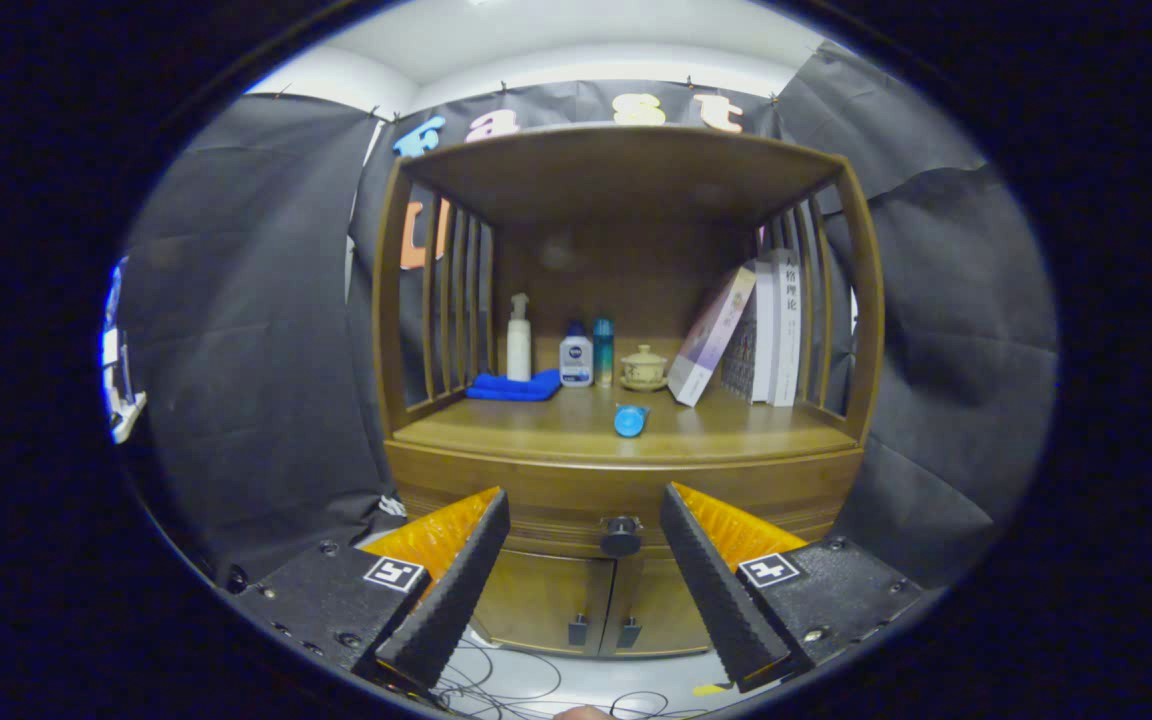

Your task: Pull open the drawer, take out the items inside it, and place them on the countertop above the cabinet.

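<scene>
The drawer (621, 505) sits flush in the cabinet (626, 590), closed, with its dark round knob (621, 536) just ahead of and between the fingers of the hand-held gripper (584, 505), whose jaws stand spread wide and hold nothing. A small blue item (630, 420) lies on its side on the countertop (536, 432), near the middle of the front edge. This fits two stages: either the drawer's contents are inside waiting, or the blue item came out of it and the drawer was pushed shut; the pictures cannot settle which, and what is inside is hidden. Along the back edge stand a folded blue cloth (514, 386), a pump bottle (519, 338), two smaller bottles (586, 355) and a lidded cup (644, 368), with leaning books (751, 335) at the back right corner. Nothing stands between the fingers and the knob. Cables (496, 680) trail on the floor below.
</scene>
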`<state>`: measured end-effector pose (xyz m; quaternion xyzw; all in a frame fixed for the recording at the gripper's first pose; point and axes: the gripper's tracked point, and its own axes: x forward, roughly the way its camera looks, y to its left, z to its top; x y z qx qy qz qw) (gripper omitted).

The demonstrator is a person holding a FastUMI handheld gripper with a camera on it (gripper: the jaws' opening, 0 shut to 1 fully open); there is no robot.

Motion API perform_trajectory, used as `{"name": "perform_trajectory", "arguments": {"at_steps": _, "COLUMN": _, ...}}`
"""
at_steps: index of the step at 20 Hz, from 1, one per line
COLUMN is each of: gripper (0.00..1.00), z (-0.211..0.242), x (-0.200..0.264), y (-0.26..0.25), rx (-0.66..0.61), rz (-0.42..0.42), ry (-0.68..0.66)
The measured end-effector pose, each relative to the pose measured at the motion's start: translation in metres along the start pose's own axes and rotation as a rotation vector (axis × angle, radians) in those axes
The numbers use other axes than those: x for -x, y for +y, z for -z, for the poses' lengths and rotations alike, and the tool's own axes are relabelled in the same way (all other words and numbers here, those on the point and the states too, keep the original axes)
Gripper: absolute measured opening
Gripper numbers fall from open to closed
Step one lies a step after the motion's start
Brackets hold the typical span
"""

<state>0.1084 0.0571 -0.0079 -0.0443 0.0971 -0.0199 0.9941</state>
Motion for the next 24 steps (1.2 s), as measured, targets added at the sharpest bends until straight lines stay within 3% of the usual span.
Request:
{"name": "perform_trajectory", "arguments": {"at_steps": 8, "gripper": 0.99, "z": -0.06, "x": 0.112, "y": -0.018, "rx": -0.025, "rz": -0.021, "ry": -0.11}}
{"name": "perform_trajectory", "arguments": {"at_steps": 13, "gripper": 0.99, "z": -0.074, "x": 0.167, "y": -0.024, "rx": -0.024, "rz": -0.028, "ry": -0.171}}
{"name": "perform_trajectory", "arguments": {"at_steps": 24, "gripper": 0.99, "z": -0.1, "x": 0.207, "y": -0.024, "rx": -0.065, "rz": -0.064, "ry": -0.298}}
